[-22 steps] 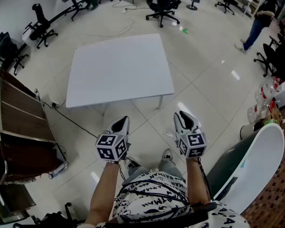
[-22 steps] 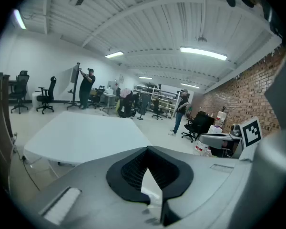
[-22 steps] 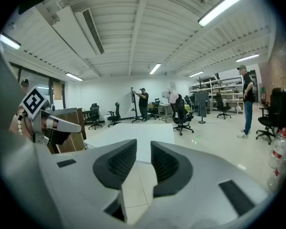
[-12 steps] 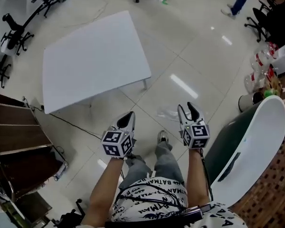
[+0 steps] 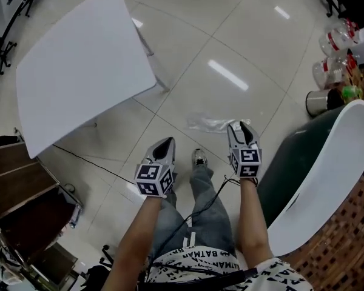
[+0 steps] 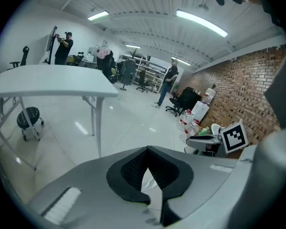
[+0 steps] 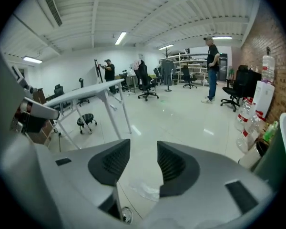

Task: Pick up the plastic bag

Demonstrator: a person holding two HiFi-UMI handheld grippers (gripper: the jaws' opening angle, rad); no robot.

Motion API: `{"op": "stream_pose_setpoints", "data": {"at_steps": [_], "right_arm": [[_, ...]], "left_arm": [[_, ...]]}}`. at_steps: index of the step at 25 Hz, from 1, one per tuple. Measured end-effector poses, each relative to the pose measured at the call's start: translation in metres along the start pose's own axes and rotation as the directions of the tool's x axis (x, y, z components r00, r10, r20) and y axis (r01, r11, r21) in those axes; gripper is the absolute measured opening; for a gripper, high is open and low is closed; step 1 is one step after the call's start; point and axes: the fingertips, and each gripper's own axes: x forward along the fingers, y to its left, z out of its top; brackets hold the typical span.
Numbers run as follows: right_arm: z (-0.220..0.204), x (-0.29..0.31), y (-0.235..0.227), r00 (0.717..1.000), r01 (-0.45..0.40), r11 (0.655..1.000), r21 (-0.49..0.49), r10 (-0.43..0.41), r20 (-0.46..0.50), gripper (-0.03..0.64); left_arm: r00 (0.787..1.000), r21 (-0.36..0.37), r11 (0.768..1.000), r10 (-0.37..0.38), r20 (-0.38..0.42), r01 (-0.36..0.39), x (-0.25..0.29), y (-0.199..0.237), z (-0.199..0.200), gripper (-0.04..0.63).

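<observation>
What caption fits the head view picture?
Open right gripper poised beside a crumpled clear plastic bag on the shiny tiled floor.

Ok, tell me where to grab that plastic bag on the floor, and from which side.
Pinch the plastic bag at a crumpled fold near its middle, coming down from above. It lies limp and nearly flat on the floor, so a sideways approach finds no edge. The right gripper, jaws open, is nearest, so probably use that one.
</observation>
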Motion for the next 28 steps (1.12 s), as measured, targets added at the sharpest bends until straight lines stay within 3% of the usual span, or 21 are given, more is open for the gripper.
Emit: {"op": "stream_pose_setpoints", "data": {"at_steps": [6, 12, 23, 28], "right_arm": [[-0.123, 0.094, -0.008, 0.974, -0.067, 0.998, 0.000, 0.065, -0.216, 0.195], [-0.251, 0.194, 0.008, 0.914, -0.171, 0.985, -0.005, 0.157, -0.374, 0.195], [-0.411, 0.343, 0.034, 0.848, -0.280, 0.958, -0.061, 0.217, -0.484, 0.241], [-0.444, 0.397, 0.046, 0.832, -0.302, 0.950, -0.080, 0.222, -0.508, 0.260]], "left_arm": [[0.996, 0.019, 1.000, 0.022, -0.087, -0.020, 0.070, 0.031, -0.063, -0.003], [0.982, 0.076, 0.997, 0.037, -0.186, -0.023, 0.153, 0.069, -0.146, -0.003], [0.959, 0.043, 0.999, 0.028, -0.283, -0.017, 0.275, 0.132, -0.271, -0.003], [0.940, 0.002, 1.000, 0.014, -0.342, -0.014, 0.322, 0.156, -0.319, -0.003]]}}
